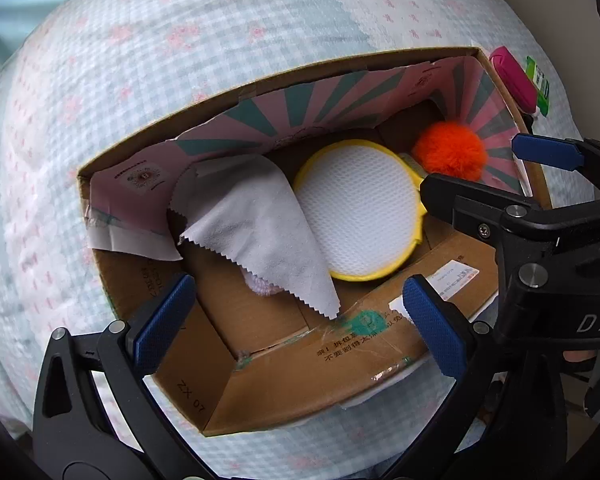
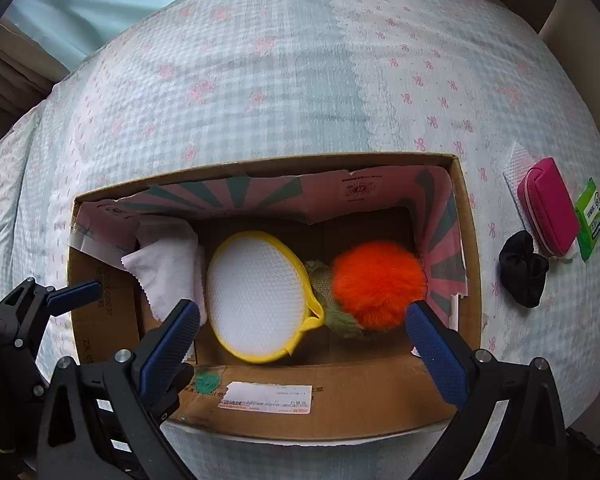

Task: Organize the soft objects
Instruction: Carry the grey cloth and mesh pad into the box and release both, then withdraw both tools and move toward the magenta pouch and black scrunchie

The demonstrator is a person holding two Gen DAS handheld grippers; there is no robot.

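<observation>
Cloth, mesh pad and orange pompom are already dropped in the box. Both grippers are spread wide, nothing held. Black scrunchie is left outside on the bed.

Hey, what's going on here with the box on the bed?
A person holds two grippers over an open cardboard box on a bed. The left gripper and right gripper are both open and empty. Inside lie a grey cloth, a round yellow-rimmed pad and an orange pompom.
</observation>
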